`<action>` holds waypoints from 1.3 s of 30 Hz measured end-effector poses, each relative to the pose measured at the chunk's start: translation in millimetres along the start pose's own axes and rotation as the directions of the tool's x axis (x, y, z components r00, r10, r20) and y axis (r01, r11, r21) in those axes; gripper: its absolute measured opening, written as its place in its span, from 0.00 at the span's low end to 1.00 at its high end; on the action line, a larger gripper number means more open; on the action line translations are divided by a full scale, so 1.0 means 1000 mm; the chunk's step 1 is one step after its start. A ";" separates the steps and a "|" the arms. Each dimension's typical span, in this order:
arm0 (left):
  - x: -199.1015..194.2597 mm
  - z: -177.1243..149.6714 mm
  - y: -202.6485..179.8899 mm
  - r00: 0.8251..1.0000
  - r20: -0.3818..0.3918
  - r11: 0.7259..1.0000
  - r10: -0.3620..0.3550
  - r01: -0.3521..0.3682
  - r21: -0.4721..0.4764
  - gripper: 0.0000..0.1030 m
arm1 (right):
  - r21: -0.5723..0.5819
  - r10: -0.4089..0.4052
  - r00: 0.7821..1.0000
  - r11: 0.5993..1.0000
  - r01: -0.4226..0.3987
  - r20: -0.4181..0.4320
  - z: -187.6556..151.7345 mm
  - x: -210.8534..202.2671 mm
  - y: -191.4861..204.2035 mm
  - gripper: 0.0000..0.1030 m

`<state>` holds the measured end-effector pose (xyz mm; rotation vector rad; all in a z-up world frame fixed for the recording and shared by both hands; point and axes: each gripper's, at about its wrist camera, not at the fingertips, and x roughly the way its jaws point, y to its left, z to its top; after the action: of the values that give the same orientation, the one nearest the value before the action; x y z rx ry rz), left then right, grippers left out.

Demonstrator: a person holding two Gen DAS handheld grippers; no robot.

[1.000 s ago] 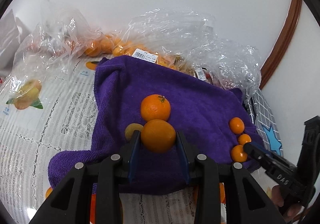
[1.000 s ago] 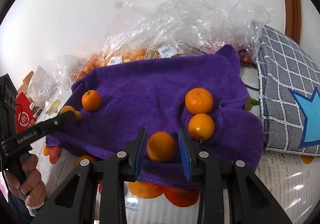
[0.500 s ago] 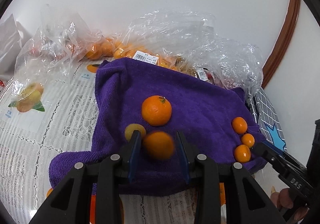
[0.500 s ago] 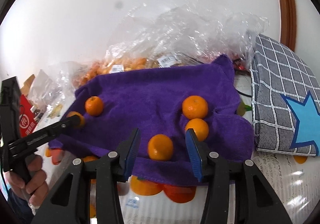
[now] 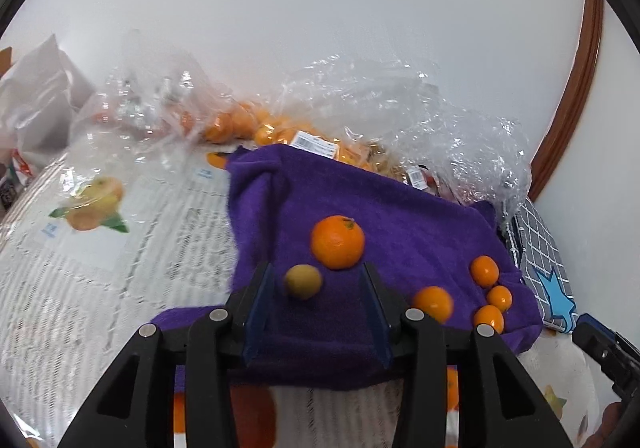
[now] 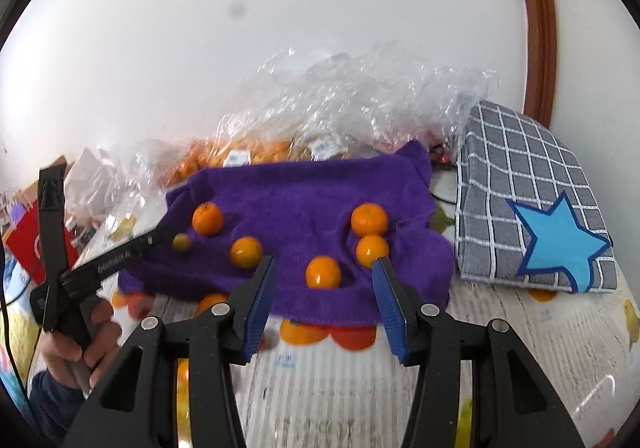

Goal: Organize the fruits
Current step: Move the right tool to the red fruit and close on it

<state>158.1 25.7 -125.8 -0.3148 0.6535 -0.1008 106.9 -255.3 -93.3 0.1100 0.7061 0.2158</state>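
On the purple towel [image 6: 304, 183], at its left side, a yellowish fruit [image 6: 182, 242] lay touching a large orange [image 6: 207, 218], with a loose orange [image 6: 246, 252] just to their right. The left gripper [image 5: 318, 310] stood with its jaws spread and empty; in its own view the yellowish fruit [image 5: 303, 281] sat just inside the left jaw line and the large orange [image 5: 338, 247] directly ahead, beyond the fingertips. Further right lay a row of three smaller oranges: one [image 6: 323, 272], a second [image 6: 372, 250] and a third [image 6: 369, 219], the last two touching. The right gripper [image 6: 324, 302] was likewise spread wide and held nothing, the nearest orange of that row lying centred just ahead of its fingertips.

Judgement: the left gripper was nearer the left-hand pair and the loose orange; the right gripper was nearer the row. The fruit being round, no long axis governs the approach.

Against the frame one second earlier, both grippers had released: each had then pinched an orange, and both fruits now rested on the towel. The left-hand one had ended to the right of its gripper, and both grippers had drawn back and upward.
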 end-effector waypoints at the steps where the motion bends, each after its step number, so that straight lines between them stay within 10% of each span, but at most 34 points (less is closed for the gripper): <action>1: -0.004 -0.001 0.003 1.000 0.002 1.000 -0.006 0.006 -0.008 0.41 | -0.016 0.000 1.000 1.000 0.000 -0.017 -0.002 -0.002 0.002 0.48; 39: -0.043 -0.037 0.047 0.996 -0.090 0.998 0.014 -0.019 -0.062 0.43 | -0.025 0.101 0.965 0.994 -0.110 -0.242 -0.050 0.078 0.053 0.30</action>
<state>101.2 69.1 -144.2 -0.3666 0.7486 -0.0793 123.8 -184.3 -170.8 0.0853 0.9380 0.3492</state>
